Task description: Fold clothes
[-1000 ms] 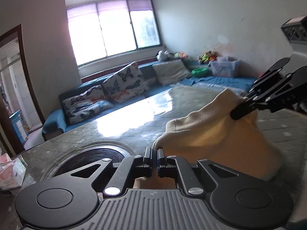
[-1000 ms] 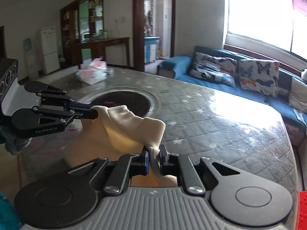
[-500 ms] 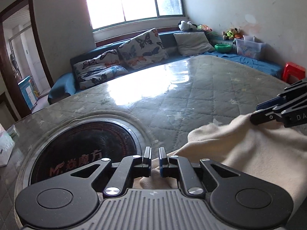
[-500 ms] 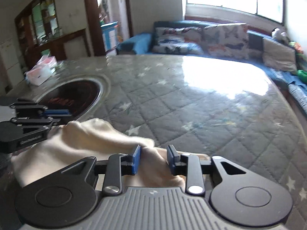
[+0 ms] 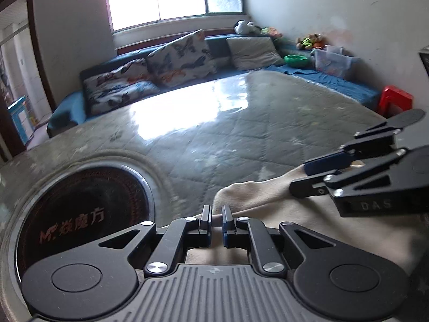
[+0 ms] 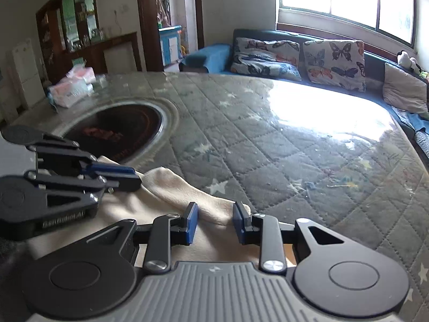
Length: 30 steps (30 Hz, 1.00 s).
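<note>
A cream fleece garment (image 5: 316, 214) lies on the quilted table, folded over on itself; it also shows in the right wrist view (image 6: 171, 190). My left gripper (image 5: 216, 220) sits low at the garment's left edge with its jaws a narrow gap apart and cloth beneath them. My right gripper (image 6: 215, 221) is open, its blue pads either side of the folded edge without pinching it. Each gripper shows in the other's view: the right one (image 5: 311, 177) at the right, the left one (image 6: 128, 179) at the left.
A round dark hotplate (image 5: 80, 214) is set into the table left of the garment. Tissue packs (image 6: 72, 88) lie at the table's far left. A blue sofa with butterfly cushions (image 6: 295, 56) runs behind. A red stool (image 5: 394, 102) stands at the right.
Both grippers came down from holding the garment in the air and laid it on the table. The right jaws opened wide and released the cloth; the left jaws have parted slightly.
</note>
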Each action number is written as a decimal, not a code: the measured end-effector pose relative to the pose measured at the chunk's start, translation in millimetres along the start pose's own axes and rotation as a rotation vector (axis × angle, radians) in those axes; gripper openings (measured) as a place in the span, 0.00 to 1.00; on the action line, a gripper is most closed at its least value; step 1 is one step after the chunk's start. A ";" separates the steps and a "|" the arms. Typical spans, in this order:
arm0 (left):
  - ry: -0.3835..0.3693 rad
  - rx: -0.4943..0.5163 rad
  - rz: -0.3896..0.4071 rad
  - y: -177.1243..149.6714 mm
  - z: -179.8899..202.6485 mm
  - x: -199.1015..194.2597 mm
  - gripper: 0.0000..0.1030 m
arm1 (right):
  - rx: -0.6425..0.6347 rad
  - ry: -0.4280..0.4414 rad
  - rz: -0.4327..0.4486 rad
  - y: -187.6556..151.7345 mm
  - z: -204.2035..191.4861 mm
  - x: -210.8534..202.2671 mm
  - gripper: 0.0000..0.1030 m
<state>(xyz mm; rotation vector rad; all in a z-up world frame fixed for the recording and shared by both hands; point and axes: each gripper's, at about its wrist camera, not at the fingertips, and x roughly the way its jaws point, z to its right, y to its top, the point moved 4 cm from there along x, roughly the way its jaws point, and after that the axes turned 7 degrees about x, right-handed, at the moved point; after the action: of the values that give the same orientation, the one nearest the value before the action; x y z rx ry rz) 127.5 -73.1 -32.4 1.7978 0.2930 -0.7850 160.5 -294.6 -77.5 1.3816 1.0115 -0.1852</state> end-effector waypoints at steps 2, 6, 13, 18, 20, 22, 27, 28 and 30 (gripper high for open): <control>0.001 -0.001 0.000 0.5 -0.4 0.3 0.10 | -0.003 -0.004 0.007 0.3 -0.6 -0.4 0.28; 0.003 0.001 0.001 -0.6 0.7 -0.5 0.10 | -0.025 0.009 0.030 1.5 -9.9 -14.0 0.28; 0.015 0.008 -0.003 0.7 3.8 0.1 0.10 | -0.114 0.093 0.020 -14.7 -42.2 -37.5 0.28; 0.030 0.021 -0.002 0.8 7.4 -0.8 0.10 | -0.172 0.118 0.031 -42.3 -65.1 -54.7 0.28; 0.036 0.024 0.000 0.5 8.3 -0.7 0.10 | -0.221 0.099 0.052 -55.7 -73.5 -62.4 0.28; 0.043 0.027 0.001 0.2 9.2 -0.6 0.10 | -0.247 0.075 0.070 -67.6 -77.5 -66.8 0.28; 0.059 0.034 0.003 -0.7 11.1 -0.3 0.10 | -0.233 0.060 0.101 -84.7 -77.5 -70.8 0.27; 0.061 0.034 0.001 -0.7 11.1 -0.4 0.10 | -0.227 0.062 0.102 -83.0 -77.4 -73.4 0.27; 0.061 0.028 -0.001 -0.7 10.0 -0.5 0.10 | -0.203 0.075 0.108 -78.1 -73.1 -80.1 0.27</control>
<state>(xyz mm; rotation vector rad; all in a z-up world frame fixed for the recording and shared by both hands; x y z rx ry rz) 123.1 -81.9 -34.5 1.8510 0.3240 -0.7385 27.4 -285.4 -69.2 1.2606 0.9856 0.0493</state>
